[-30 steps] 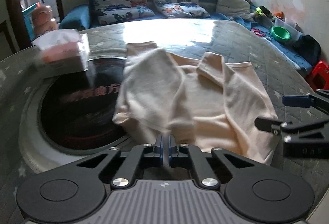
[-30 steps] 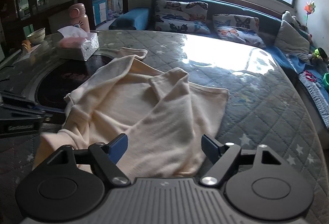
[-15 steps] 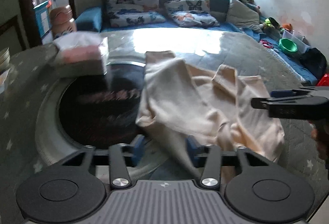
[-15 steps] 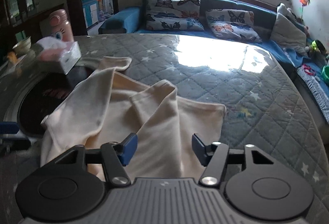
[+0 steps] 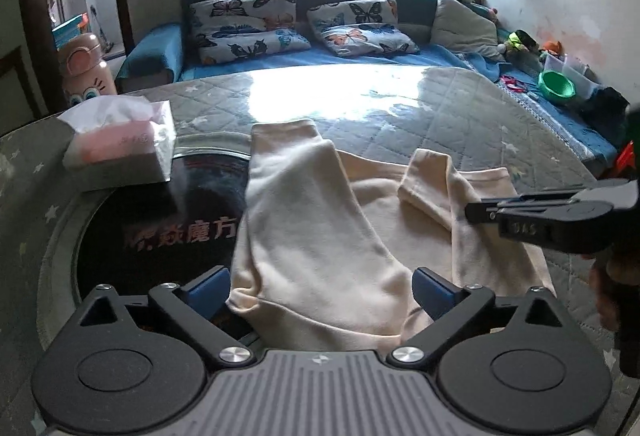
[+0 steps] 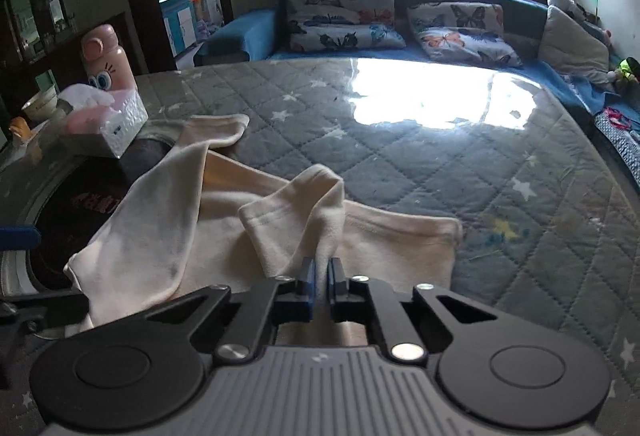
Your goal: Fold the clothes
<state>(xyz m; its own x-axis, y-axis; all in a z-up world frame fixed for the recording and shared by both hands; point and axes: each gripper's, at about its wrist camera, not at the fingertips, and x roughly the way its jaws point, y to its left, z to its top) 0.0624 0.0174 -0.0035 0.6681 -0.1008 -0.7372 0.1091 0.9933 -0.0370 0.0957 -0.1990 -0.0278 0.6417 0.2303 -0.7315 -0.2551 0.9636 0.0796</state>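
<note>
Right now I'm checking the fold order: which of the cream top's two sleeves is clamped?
The sleeve nearer the window, pinched by the right gripper. The other sleeve, toward the tissue box, lies loose.

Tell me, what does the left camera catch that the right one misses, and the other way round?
Only the left wrist view shows the green bowl by the wall, and the right gripper from the side. Only the right wrist view shows a pale bowl at the far left, and that gripper's jaws, just closed, pinching a fold of the cream garment. Both show the garment, the tissue box, the pink bottle, the quilted cover and the butterfly pillows. The left gripper stands open, having just opened.
</note>
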